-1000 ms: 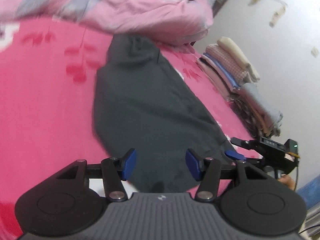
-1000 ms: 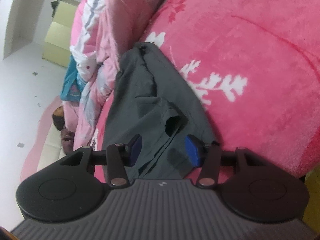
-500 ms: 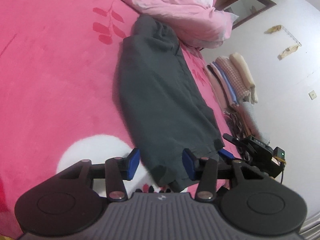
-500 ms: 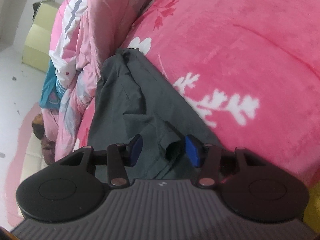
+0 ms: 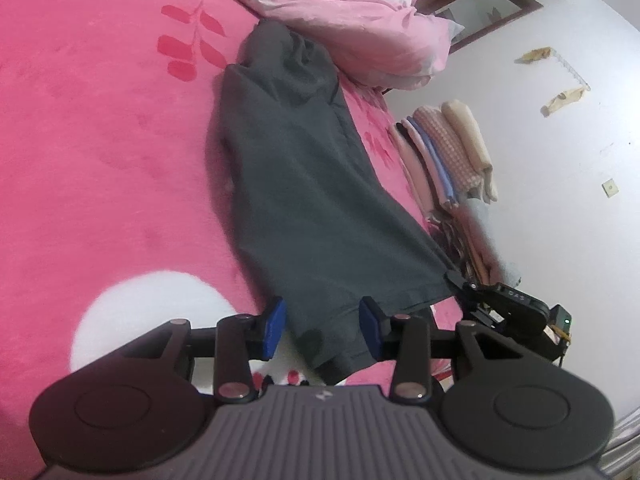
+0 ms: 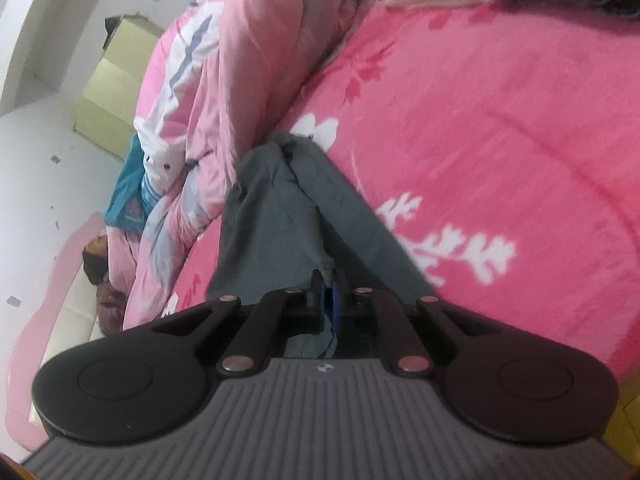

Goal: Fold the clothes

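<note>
A dark grey garment (image 5: 304, 184) lies stretched lengthwise on the pink bed cover (image 5: 100, 140). In the left wrist view my left gripper (image 5: 322, 330) is open, its blue pads on either side of the garment's near hem corner. The right gripper (image 5: 464, 284) shows at the right of that view, clamped on the other hem corner. In the right wrist view my right gripper (image 6: 326, 300) is shut on a fold of the grey garment (image 6: 280, 232), which runs away toward the quilt.
A crumpled pink quilt (image 5: 340, 12) lies at the garment's far end. A stack of folded clothes (image 5: 448, 152) sits against the white wall on the bed's right edge. A yellow box (image 6: 108, 108) stands beyond the quilt (image 6: 224, 80).
The right gripper has gone from open to shut on the garment's hem. The left gripper drew back to the near hem corner and stays open.
</note>
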